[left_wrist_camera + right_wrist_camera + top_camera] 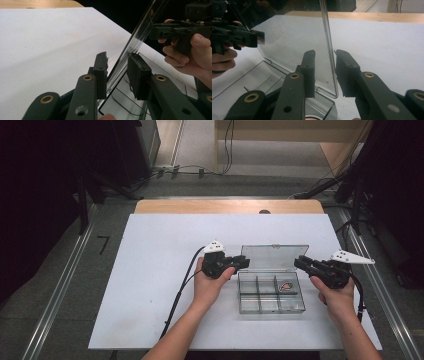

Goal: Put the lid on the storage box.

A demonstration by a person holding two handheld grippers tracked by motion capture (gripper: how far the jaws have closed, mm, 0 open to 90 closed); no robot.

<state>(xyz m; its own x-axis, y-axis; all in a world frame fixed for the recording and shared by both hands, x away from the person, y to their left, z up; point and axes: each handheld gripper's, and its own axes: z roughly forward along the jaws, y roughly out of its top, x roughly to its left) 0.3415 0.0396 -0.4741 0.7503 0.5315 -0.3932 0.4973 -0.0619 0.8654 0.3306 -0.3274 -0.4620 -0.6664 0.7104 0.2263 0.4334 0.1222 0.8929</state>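
Note:
A clear plastic compartment box (271, 311) lies on the white board, its lid (274, 256) standing upright at the back. One rear compartment holds a small red-and-white item (286, 286). My left gripper (245, 262) is at the lid's left edge and my right gripper (298, 262) at its right edge. In the left gripper view the lid (140, 32) runs between the jaws of the left gripper (117, 56), with a gap at the right pad. In the right gripper view the lid (294, 45) passes edge-on through the right gripper (325, 52), with a gap at the left pad. Both are open.
The white board (165, 270) covers a wooden table (200, 206) and has bare room to the left of the box. Cables (176, 290) trail from the grippers toward the front edge. Dark stands and floor cables surround the table.

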